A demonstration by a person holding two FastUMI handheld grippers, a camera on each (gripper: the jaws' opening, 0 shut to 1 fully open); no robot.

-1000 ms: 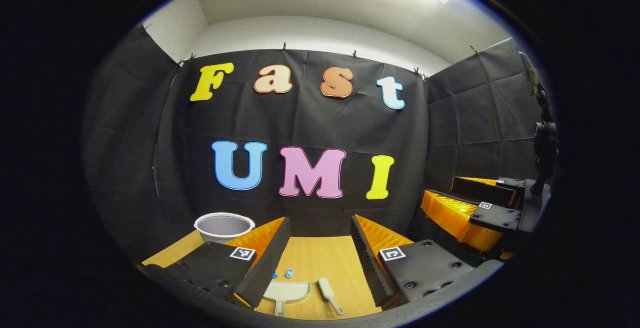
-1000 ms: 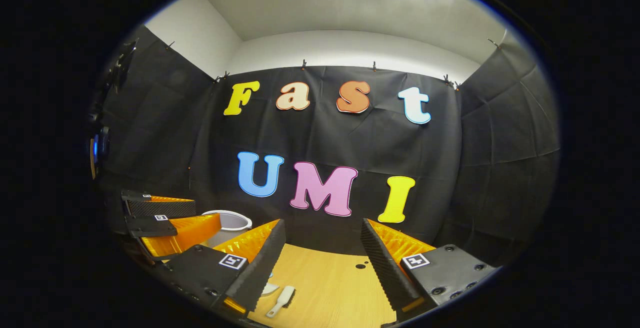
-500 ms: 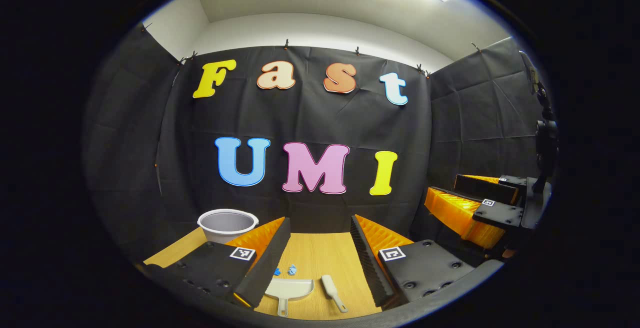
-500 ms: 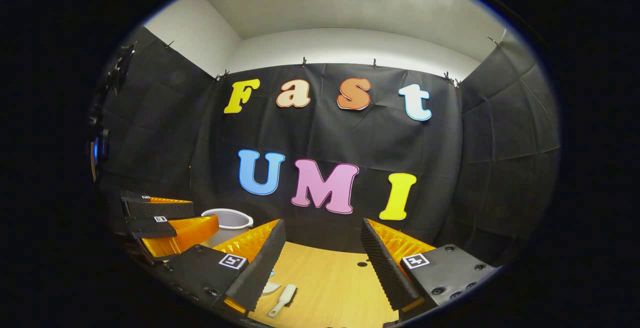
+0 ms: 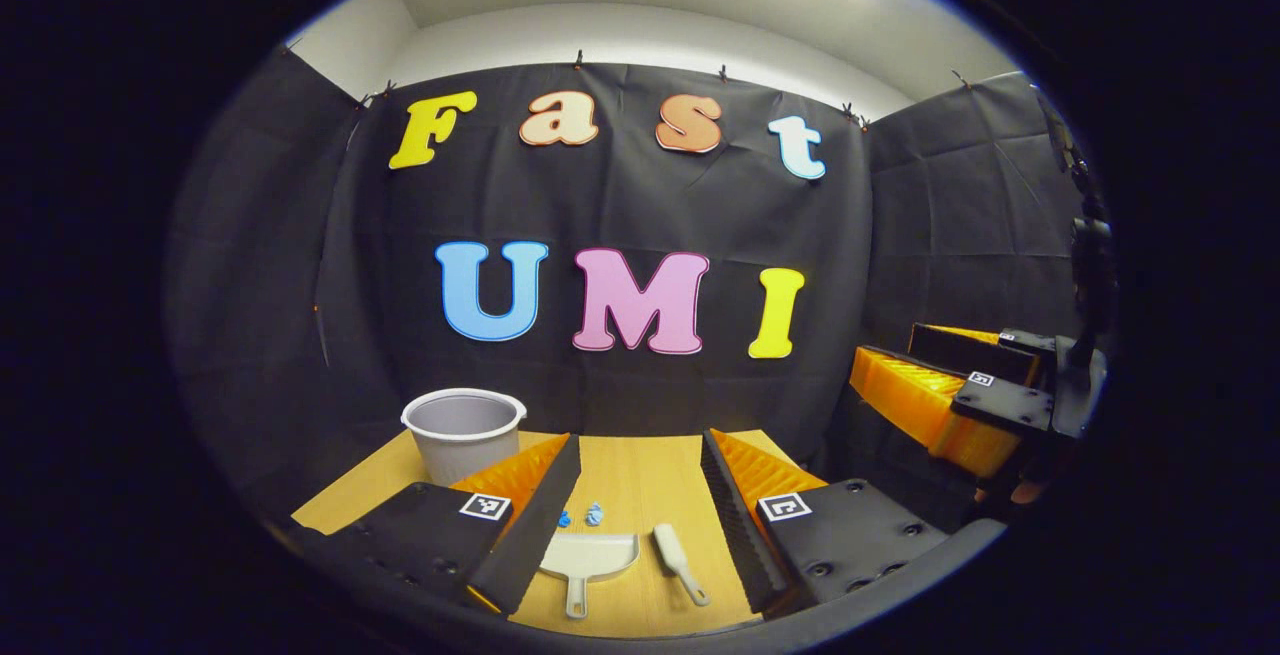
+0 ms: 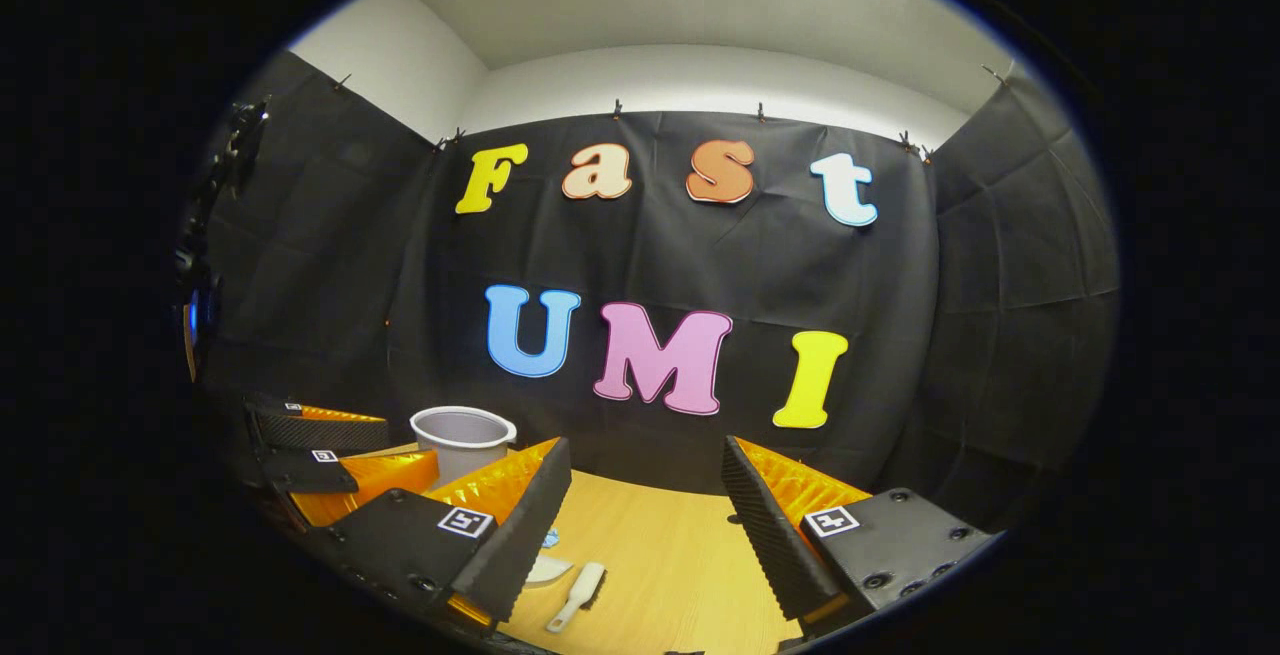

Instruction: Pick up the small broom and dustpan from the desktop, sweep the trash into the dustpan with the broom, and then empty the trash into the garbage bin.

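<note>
On the pale wood-grain desktop [image 5: 640,465], a small white plastic dustpan [image 5: 590,557] lies flat, its scoop mouth facing the back wall and its short handle pointing toward me. Just to its right, apart from it, rests the white broom [image 5: 678,561], a slim handle angled toward the near right and a stubby brush head at the far end. Beyond the dustpan's mouth sit two tiny crumpled blue scraps of trash [image 5: 594,514], near each other and clear of the pan.

I hold my left gripper [image 5: 640,525] above them with its fingers spread wide and empty; the ridged, saw-toothed pads [image 5: 540,525] frame dustpan and broom between them. In the right gripper view the broom [image 6: 580,593] lies close to my right gripper's left finger, the dustpan [image 6: 548,569] half hidden behind that finger. My right gripper [image 6: 645,535] is likewise spread apart, holding nothing, over bare desktop.

At the desk's far left corner stands the bin [image 5: 463,429], a round, smooth, pale grey bucket with a rolled white rim, upright, well apart from the tools. Creased black cloth [image 5: 640,205] backs the booth.
</note>
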